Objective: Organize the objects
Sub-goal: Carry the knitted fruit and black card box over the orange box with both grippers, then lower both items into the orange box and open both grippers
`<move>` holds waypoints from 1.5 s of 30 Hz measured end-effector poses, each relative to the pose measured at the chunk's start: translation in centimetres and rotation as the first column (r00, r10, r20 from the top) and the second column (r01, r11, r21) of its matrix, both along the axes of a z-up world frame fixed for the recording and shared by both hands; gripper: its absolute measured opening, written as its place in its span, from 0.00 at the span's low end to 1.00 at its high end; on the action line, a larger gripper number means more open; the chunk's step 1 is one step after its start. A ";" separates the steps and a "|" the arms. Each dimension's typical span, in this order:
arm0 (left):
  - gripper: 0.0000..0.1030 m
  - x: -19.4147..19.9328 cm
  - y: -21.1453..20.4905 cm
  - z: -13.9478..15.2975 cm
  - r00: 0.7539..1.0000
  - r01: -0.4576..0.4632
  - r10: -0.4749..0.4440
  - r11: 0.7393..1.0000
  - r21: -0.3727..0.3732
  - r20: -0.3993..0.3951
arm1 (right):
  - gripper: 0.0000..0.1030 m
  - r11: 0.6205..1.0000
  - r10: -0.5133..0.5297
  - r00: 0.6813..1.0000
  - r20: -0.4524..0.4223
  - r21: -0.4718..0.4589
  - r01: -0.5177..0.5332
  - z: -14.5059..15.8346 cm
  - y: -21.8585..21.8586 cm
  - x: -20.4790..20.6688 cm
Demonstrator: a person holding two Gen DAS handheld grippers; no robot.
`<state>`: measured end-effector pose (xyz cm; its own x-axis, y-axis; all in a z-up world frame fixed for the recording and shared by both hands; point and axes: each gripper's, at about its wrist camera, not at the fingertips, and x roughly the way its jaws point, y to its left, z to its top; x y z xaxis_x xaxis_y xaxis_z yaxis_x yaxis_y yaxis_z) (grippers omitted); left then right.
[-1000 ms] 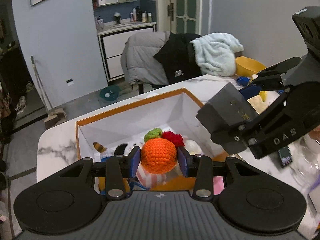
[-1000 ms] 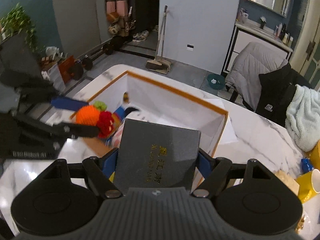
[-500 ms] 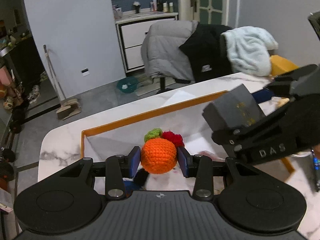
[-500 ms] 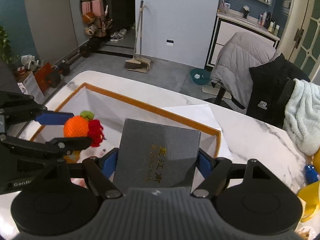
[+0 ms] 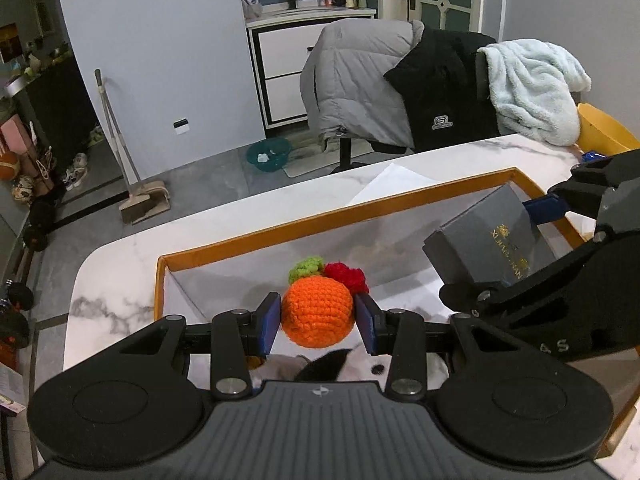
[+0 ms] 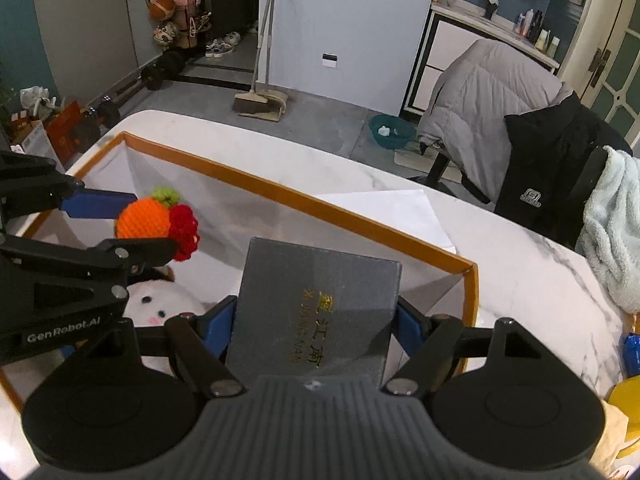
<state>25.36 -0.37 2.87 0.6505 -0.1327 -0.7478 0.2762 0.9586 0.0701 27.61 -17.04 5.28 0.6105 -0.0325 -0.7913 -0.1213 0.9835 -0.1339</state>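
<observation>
My left gripper [image 5: 318,316] is shut on an orange crocheted fruit [image 5: 318,312] with a green tuft and a red flower, held over the left part of the orange-rimmed white box [image 5: 320,218]. In the right wrist view the same fruit [image 6: 146,218] hangs at the left between the left gripper's fingers. My right gripper [image 6: 314,322] is shut on a dark grey box with gold lettering [image 6: 316,316], held above the box's right part; it shows at the right of the left wrist view as the grey box [image 5: 486,240]. A white plush toy [image 6: 160,304] lies inside the bin under the left gripper.
The bin rests on a white marble table [image 6: 516,264]. A sheet of paper [image 6: 388,208] lies behind the bin. A chair with grey and black jackets [image 5: 384,84] and a pale blue towel [image 5: 532,84] stand beyond the table. Yellow items [image 6: 626,400] sit at the right.
Both grippers have moved forward and down over the bin, each still holding its object. The bin's far rim now sits closer and the plush toy shows under the left gripper.
</observation>
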 end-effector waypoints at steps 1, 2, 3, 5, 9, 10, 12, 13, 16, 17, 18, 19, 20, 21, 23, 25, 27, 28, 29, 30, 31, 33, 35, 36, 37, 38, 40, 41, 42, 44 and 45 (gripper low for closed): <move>0.45 0.1 0.0 -0.1 1.000 -0.001 0.001 1.000 0.004 0.001 | 0.78 1.000 -0.001 1.000 -0.001 -0.015 0.001 -0.2 0.1 0.2; 0.45 0.2 0.0 -0.3 1.000 -0.004 0.004 1.000 0.009 0.000 | 0.78 1.000 -0.002 1.000 -0.001 -0.030 0.002 -0.5 0.2 0.4; 0.45 0.4 -0.1 -0.5 1.000 -0.008 0.008 1.000 0.013 -0.004 | 0.78 0.999 -0.004 1.000 -0.003 -0.048 0.004 -0.7 0.3 0.6; 0.46 0.5 -0.2 -1.0 1.000 -0.012 0.012 1.000 0.021 -0.014 | 0.78 0.998 -0.006 1.000 -0.009 -0.064 0.006 -1.2 0.3 0.9; 0.46 0.8 -0.4 -1.7 0.999 -0.015 0.017 0.999 0.045 -0.042 | 0.78 0.997 -0.014 1.000 -0.011 -0.073 0.014 -2.1 0.2 1.4; 0.46 0.8 -0.4 -1.7 0.999 -0.014 0.016 0.999 0.043 -0.040 | 0.78 0.997 -0.016 1.000 -0.010 -0.078 0.015 -2.2 0.2 1.5; 0.46 0.9 -0.4 -1.7 0.998 -0.017 0.019 0.999 0.047 -0.053 | 0.78 0.996 -0.020 1.000 -0.014 -0.090 0.019 -2.5 0.3 1.7; 0.46 1.0 -0.4 -1.9 0.997 -0.013 0.017 0.999 0.052 -0.073 | 0.78 0.995 -0.024 1.000 -0.019 -0.095 0.022 -2.7 0.2 1.9; 0.46 1.0 -0.6 -2.0 0.996 -0.018 0.025 0.997 0.074 -0.085 | 0.78 0.993 -0.036 0.999 -0.025 -0.111 0.033 -3.2 0.2 2.2; 0.46 1.0 -0.6 -2.1 0.996 -0.017 0.024 0.997 0.079 -0.090 | 0.78 0.993 -0.038 0.999 -0.027 -0.110 0.034 -3.3 0.1 2.2; 0.46 1.0 -0.7 -2.2 0.995 -0.016 0.024 0.996 0.086 -0.093 | 0.78 0.994 -0.040 0.999 -0.027 -0.105 0.037 -3.4 0.1 2.3; 0.46 1.0 -0.7 -2.2 0.995 -0.017 0.025 0.996 0.088 -0.093 | 0.78 0.994 -0.043 0.999 -0.026 -0.100 0.040 -3.5 0.1 2.3; 0.46 0.9 -0.6 -2.2 0.995 -0.018 0.026 0.996 0.089 -0.092 | 0.78 0.994 -0.044 0.999 -0.022 -0.097 0.042 -3.4 0.1 2.4; 0.46 0.9 -0.6 -2.1 0.995 -0.018 0.026 0.996 0.088 -0.092 | 0.78 0.994 -0.048 0.999 -0.015 -0.095 0.047 -3.4 0.1 2.4; 0.46 0.9 -0.5 -2.2 0.995 -0.023 0.031 0.996 0.083 -0.093 | 0.78 0.995 -0.054 0.999 0.010 -0.082 0.054 -3.1 0.1 2.4; 0.46 1.1 -0.4 -2.2 0.995 -0.030 0.037 0.997 0.077 -0.097 | 0.78 0.997 -0.054 0.998 0.026 -0.051 0.055 -2.9 0.1 2.4; 0.47 1.3 -0.3 -2.2 0.994 -0.037 0.044 0.997 0.073 -0.100 | 0.78 0.997 -0.061 0.998 0.021 -0.041 0.062 -2.9 0.1 2.5; 0.47 1.3 -0.3 -2.2 0.994 -0.039 0.046 0.997 0.072 -0.100 | 0.78 0.997 -0.062 0.998 0.017 -0.047 0.063 -3.0 0.2 2.5; 0.47 1.3 -0.3 -2.2 0.994 -0.039 0.046 0.997 0.070 -0.100 | 0.78 0.996 -0.064 0.998 0.013 -0.059 0.064 -3.1 0.3 2.5; 0.48 1.3 -0.2 -2.2 0.994 -0.041 0.048 0.997 0.070 -0.101 | 0.78 0.996 -0.067 0.998 0.005 -0.066 0.068 -3.3 0.3 2.5; 0.49 1.3 -0.2 -2.2 0.994 -0.043 0.050 0.997 0.071 -0.102 | 0.78 0.995 -0.071 0.998 -0.002 -0.066 0.070 -3.3 0.2 2.6; 0.54 1.3 -0.2 -2.2 0.993 -0.051 0.059 0.996 0.075 -0.103 | 0.78 0.995 -0.080 0.997 -0.004 -0.054 0.079 -3.3 0.0 2.5; 0.64 1.4 -0.2 -2.2 0.992 -0.064 0.072 0.995 0.077 -0.104 | 0.79 0.995 -0.095 0.995 0.008 -0.021 0.095 -3.0 -0.5 2.4; 0.69 1.4 -0.1 -2.1 0.992 -0.070 0.077 0.995 0.075 -0.103 | 0.79 0.995 -0.102 0.995 0.012 0.002 0.102 -2.8 -0.8 2.4; 0.70 1.4 0.0 -2.1 0.992 -0.073 0.080 0.995 0.071 -0.101 | 0.79 0.994 -0.111 0.994 0.015 0.023 0.111 -2.6 -1.1 2.3; 0.70 1.4 0.1 -2.1 0.992 -0.076 0.082 0.995 0.065 -0.099 | 0.79 0.992 -0.118 0.993 0.018 0.039 0.117 -2.3 -1.3 2.3; 0.70 1.2 0.2 -2.1 0.991 -0.081 0.086 0.995 0.060 -0.098 | 0.79 0.992 -0.120 0.993 0.016 0.049 0.119 -2.0 -1.5 2.2; 0.70 1.2 0.3 -2.1 0.992 -0.081 0.087 0.995 0.060 -0.096 | 0.79 0.992 -0.122 0.992 0.018 0.048 0.121 -1.9 -1.5 2.2; 0.70 1.1 0.3 -2.0 0.992 -0.084 0.089 0.995 0.061 -0.092 | 0.79 0.992 -0.121 0.992 0.020 0.045 0.120 -1.8 -1.5 2.1; 0.70 0.9 0.2 -1.9 0.993 -0.087 0.092 0.994 0.067 -0.077 | 0.79 0.992 -0.117 0.993 0.017 0.046 0.117 -1.7 -1.6 1.9; 0.70 0.8 0.2 -1.8 0.993 -0.088 0.093 0.994 0.069 -0.068 | 0.79 0.992 -0.116 0.993 0.018 0.045 0.115 -1.6 -1.7 1.7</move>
